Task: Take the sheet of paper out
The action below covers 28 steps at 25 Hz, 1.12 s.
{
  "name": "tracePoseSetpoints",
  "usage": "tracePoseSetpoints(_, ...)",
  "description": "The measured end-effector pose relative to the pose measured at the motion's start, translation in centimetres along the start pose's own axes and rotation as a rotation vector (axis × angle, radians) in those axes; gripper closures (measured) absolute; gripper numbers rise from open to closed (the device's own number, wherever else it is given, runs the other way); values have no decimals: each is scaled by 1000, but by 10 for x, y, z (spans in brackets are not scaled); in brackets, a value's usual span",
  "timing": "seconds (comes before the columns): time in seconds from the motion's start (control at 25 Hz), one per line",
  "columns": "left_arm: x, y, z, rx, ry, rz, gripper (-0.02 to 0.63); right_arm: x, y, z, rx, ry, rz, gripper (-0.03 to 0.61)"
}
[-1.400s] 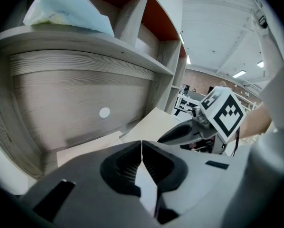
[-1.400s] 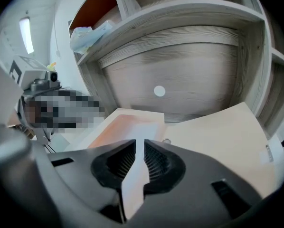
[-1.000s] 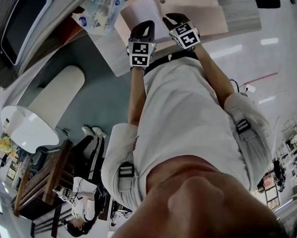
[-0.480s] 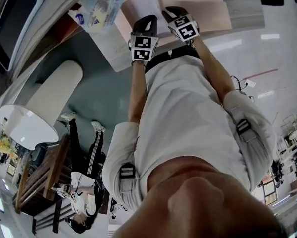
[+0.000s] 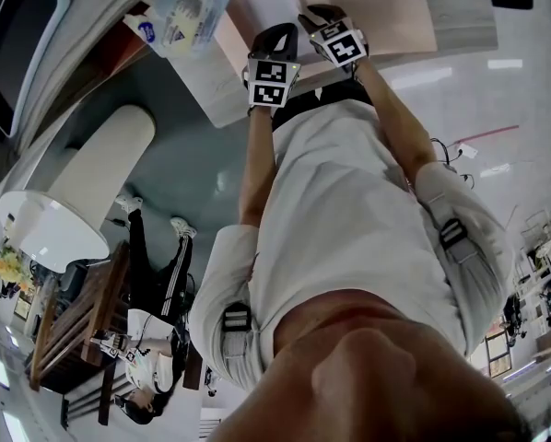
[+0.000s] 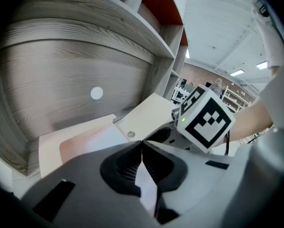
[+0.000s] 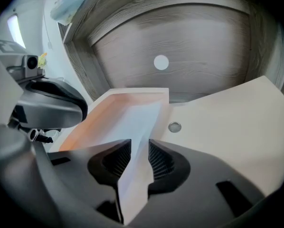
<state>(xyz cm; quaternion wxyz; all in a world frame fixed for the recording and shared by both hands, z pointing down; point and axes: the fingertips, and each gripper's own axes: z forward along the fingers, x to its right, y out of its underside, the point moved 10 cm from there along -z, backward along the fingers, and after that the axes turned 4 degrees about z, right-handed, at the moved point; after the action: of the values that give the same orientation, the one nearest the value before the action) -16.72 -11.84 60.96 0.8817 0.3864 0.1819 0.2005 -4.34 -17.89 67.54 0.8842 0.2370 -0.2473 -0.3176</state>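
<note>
Left gripper [image 6: 142,145]: fingers are clenched on the white rectangular sheet of paper [image 7: 136,125]. Right gripper [image 7: 139,151]: fingers are opening, the sheet being passed between them unpressed. The sheet is laid inside the opened pale pink folder [image 7: 222,122], which is set on the grey wood-grain worktop [image 5: 206,95].

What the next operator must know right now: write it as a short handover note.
Left gripper: shut on the near edge of the sheet of paper.
Right gripper: jaws opening; the sheet runs between them and the pads are not pressing on it.
Sheet: its far part lies in the pink folder, on the wood-grain shelf. The folder's flap is folded open.
Done: folder open, sheet pinched by the left gripper.
Left to do: draw the sheet fully clear of the folder, probably regripping with the right.
</note>
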Motion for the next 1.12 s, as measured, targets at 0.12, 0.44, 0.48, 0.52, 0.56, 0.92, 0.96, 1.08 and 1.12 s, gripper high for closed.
tracePoseSetpoints(0.12, 0, 2, 2, -5, 5, 0, 591, 2, 1, 7, -9, 4, 9, 446)
tracePoseSetpoints(0.44, -3, 10, 7, -22, 6, -11, 591, 3, 3, 15, -17, 3, 19, 441)
tracePoseSetpoints(0.48, -4, 10, 8, -25, 6, -12, 591, 3, 4, 16, -18, 5, 22, 442)
tracePoseSetpoints(0.52, -4, 11, 9, -27, 6, -12, 591, 3, 4, 17, -20, 7, 24, 440)
tracePoseSetpoints(0.56, -4, 11, 9, -30, 6, -12, 591, 4, 5, 18, -23, 9, 25, 441)
tracePoseSetpoints(0.92, -6, 11, 9, -29, 2, -13, 591, 0, 7, 23, -42, -23, 70, 446)
tracePoseSetpoints(0.96, -6, 11, 9, -29, 1, -14, 591, 1, 9, 25, -38, -16, 61, 454)
tracePoseSetpoints(1.08, -8, 12, 10, -27, -4, -18, 591, 8, 16, 29, -50, 55, 3, 488)
tracePoseSetpoints(1.12, -8, 12, 10, -27, -5, -19, 591, 9, 18, 30, -54, 69, 1, 496)
